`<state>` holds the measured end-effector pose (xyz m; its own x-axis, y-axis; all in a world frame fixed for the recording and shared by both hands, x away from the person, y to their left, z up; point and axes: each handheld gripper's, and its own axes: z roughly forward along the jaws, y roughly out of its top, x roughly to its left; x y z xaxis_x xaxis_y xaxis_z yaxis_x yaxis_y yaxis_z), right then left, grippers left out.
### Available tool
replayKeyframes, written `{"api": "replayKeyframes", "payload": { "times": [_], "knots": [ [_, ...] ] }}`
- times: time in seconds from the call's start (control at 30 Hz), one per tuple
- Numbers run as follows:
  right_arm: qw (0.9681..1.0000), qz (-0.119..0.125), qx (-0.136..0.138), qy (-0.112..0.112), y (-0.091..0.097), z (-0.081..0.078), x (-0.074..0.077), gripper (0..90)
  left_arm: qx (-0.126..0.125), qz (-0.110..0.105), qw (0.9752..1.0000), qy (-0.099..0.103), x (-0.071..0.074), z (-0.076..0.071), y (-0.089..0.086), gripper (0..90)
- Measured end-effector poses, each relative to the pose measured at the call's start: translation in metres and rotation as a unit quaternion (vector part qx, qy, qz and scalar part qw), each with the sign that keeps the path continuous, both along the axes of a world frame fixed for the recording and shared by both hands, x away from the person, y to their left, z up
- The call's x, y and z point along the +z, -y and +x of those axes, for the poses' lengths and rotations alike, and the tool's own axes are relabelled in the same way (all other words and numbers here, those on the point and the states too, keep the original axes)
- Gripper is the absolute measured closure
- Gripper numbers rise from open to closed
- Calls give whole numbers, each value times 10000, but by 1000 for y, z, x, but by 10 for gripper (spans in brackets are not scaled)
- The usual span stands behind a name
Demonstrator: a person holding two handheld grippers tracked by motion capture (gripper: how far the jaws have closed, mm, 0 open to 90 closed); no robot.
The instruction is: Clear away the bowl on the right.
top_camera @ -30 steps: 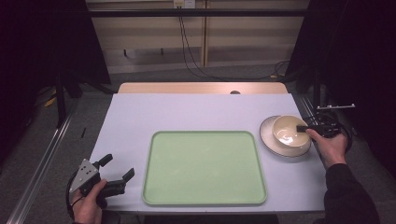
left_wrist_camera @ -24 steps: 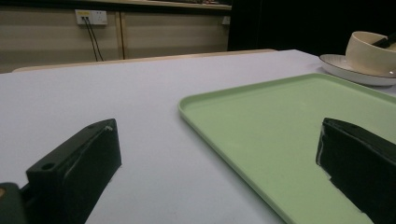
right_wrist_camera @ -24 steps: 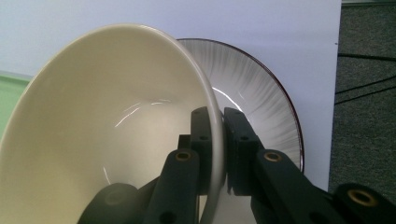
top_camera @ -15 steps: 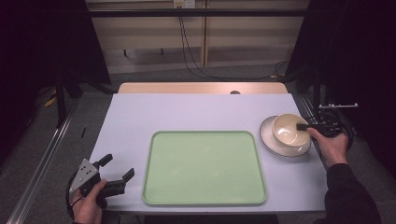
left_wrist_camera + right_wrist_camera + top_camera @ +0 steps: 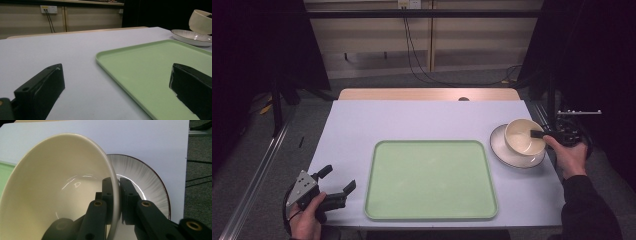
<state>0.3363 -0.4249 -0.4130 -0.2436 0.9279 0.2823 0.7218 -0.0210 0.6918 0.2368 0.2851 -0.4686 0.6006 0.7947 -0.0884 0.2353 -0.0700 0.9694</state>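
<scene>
The right gripper (image 5: 116, 195) pinches the bowl's (image 5: 524, 137) rim, one jaw inside, one outside, with the bowl tilted just above the plate (image 5: 503, 154). Best to lift it clear and level, then carry it steadily. The left gripper (image 5: 338, 181) waits, jaws wide and empty, beside the tray (image 5: 431, 179).

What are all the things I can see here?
bowl: one, cream, tilted above the plate, its rim pinched in the right gripper
plate: one, white with a dark edge, right side of the table
tray: one, light green, middle of the table
table: one, pale top
right gripper: one, black, shut on the bowl's rim
left gripper: one, black, jaws open, near left corner
</scene>
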Motion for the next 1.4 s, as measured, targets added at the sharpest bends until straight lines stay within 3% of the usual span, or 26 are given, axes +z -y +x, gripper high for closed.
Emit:
{"api": "replayKeyframes", "payload": {
  "times": [0.67,0.97,1.4],
  "knots": [
    [9993,258,183,219,-5,-9,16,836,4,-19,10000,18,0,0,0,1],
    [9985,270,318,364,-10,-10,22,836,29,-16,10000,4,0,0,0,1],
    [9973,282,542,395,-24,-8,28,836,-15,-5,10000,12,0,0,0,0]
  ]
}}
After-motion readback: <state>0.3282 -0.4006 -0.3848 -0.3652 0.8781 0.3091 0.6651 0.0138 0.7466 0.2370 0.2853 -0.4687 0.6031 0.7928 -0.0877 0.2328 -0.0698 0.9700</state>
